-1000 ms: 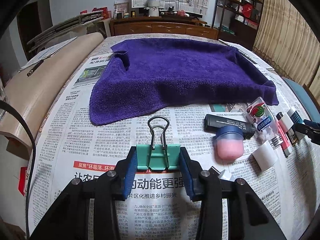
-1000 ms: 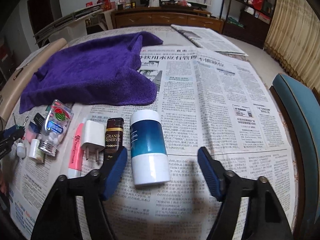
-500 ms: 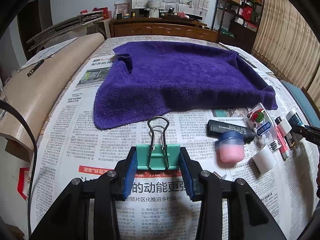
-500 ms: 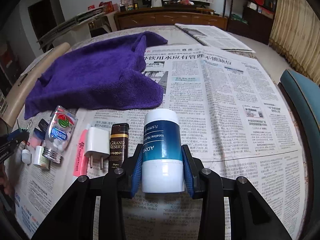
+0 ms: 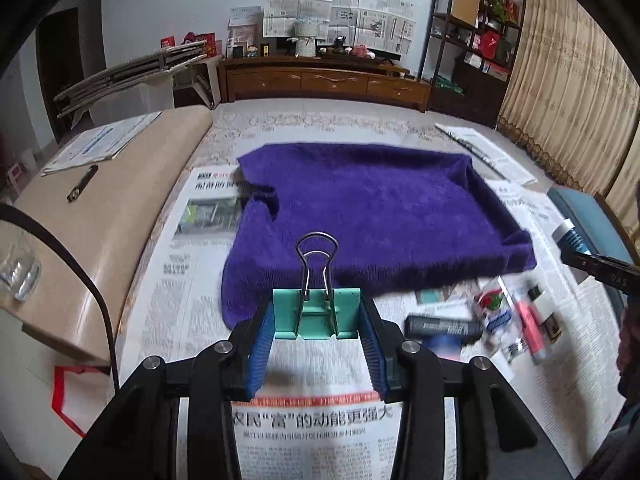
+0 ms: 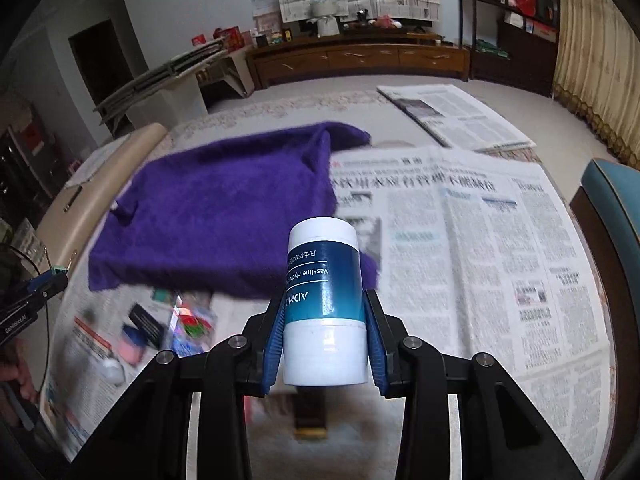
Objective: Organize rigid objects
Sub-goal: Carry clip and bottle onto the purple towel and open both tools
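My two grippers, each holding an object above a newspaper-covered table.

My left gripper (image 5: 316, 330) clamps a green binder clip (image 5: 316, 312); my right gripper (image 6: 325, 342) grips a white-and-blue jar (image 6: 324, 304) near a purple towel (image 6: 224, 224).

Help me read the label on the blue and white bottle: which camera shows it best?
The right wrist view: the blue and white bottle fills the centre, clamped in the right gripper, its label legible. The left wrist view shows only the bottle's tip at the far right edge.
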Motion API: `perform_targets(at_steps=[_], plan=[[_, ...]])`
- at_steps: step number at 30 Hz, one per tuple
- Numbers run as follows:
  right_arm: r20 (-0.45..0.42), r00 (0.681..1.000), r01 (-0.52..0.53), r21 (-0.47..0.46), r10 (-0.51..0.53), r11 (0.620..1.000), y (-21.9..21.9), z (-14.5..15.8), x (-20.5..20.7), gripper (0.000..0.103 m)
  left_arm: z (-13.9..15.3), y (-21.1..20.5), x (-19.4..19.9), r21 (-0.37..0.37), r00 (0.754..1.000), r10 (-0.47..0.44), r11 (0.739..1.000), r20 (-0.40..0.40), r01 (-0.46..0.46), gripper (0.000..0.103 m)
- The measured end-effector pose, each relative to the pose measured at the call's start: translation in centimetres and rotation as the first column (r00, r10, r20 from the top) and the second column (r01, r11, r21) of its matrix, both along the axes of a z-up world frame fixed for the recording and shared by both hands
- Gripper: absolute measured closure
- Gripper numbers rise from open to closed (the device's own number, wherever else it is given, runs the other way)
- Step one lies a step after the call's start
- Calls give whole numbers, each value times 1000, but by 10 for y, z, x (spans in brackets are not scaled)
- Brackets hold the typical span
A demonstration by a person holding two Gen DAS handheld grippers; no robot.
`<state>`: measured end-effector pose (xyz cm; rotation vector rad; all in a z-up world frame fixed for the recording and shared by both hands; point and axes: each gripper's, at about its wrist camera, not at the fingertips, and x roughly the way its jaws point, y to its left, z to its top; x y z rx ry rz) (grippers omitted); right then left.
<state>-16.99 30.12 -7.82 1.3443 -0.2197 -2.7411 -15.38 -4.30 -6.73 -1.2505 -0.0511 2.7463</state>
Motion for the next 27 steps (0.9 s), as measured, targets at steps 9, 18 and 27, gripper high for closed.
perform_targets(at_steps=[9, 18, 27], plan=[[-25, 996, -87, -36, 86, 996, -52, 20, -93, 67, 31, 6, -76, 14, 999, -23, 1000, -36, 24, 64], [57, 983, -175, 3, 175, 985, -100, -10, -180, 67, -5, 40, -170, 58, 996, -87, 995, 35, 84, 64], [160, 963, -231, 64, 219, 971, -113, -47, -211, 67, -48, 61, -219, 21, 982, -115, 993, 149, 114, 64]])
